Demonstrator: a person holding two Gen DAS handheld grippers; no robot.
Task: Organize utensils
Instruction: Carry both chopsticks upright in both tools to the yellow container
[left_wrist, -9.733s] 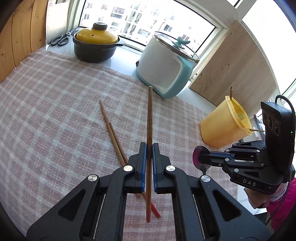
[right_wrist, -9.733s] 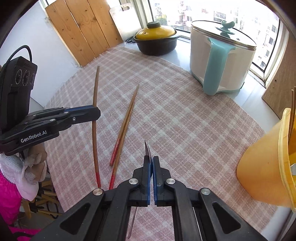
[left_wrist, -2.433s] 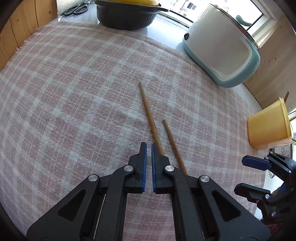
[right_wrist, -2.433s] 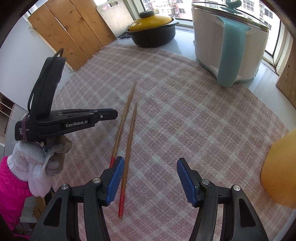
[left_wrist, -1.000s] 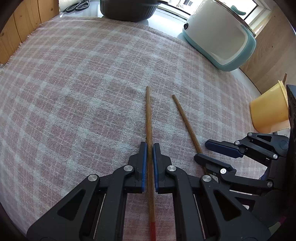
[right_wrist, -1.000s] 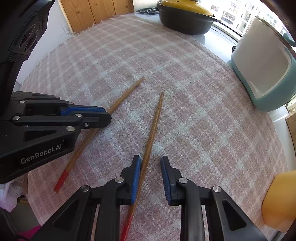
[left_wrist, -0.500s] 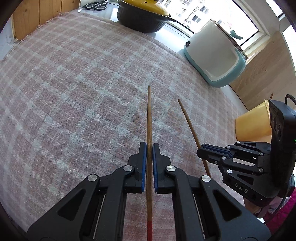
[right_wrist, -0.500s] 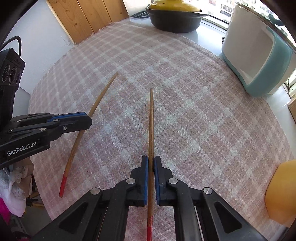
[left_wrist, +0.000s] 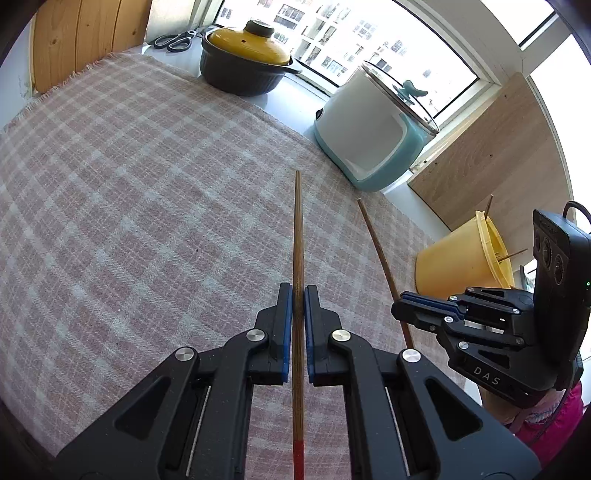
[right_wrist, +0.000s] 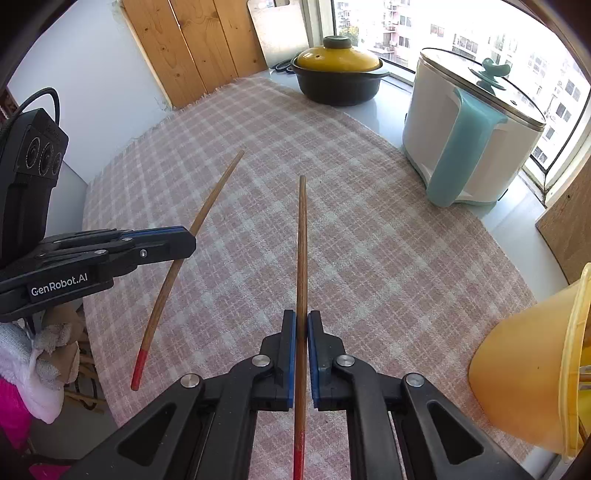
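Note:
Each gripper holds one wooden chopstick with a red end, lifted off the checked cloth. My left gripper (left_wrist: 298, 291) is shut on a chopstick (left_wrist: 297, 236) that points straight ahead between its blue pads. My right gripper (right_wrist: 302, 317) is shut on the second chopstick (right_wrist: 302, 243). In the left wrist view the right gripper (left_wrist: 400, 301) appears at the right, pinching its chopstick (left_wrist: 376, 243). In the right wrist view the left gripper (right_wrist: 190, 240) appears at the left with its chopstick (right_wrist: 207, 206). The yellow utensil holder (left_wrist: 458, 258) lies tilted at the right with sticks inside.
A pink checked cloth (left_wrist: 129, 192) covers the table. At the back by the window stand a black pot with a yellow lid (left_wrist: 247, 62) and a white and teal cooker (left_wrist: 373, 136). Scissors (left_wrist: 173, 38) lie at the far left. The holder (right_wrist: 532, 373) lies near the table's right edge.
The right gripper has shut on its chopstick. Both grippers have risen from the cloth with their chopsticks, and the views now tilt up toward the window.

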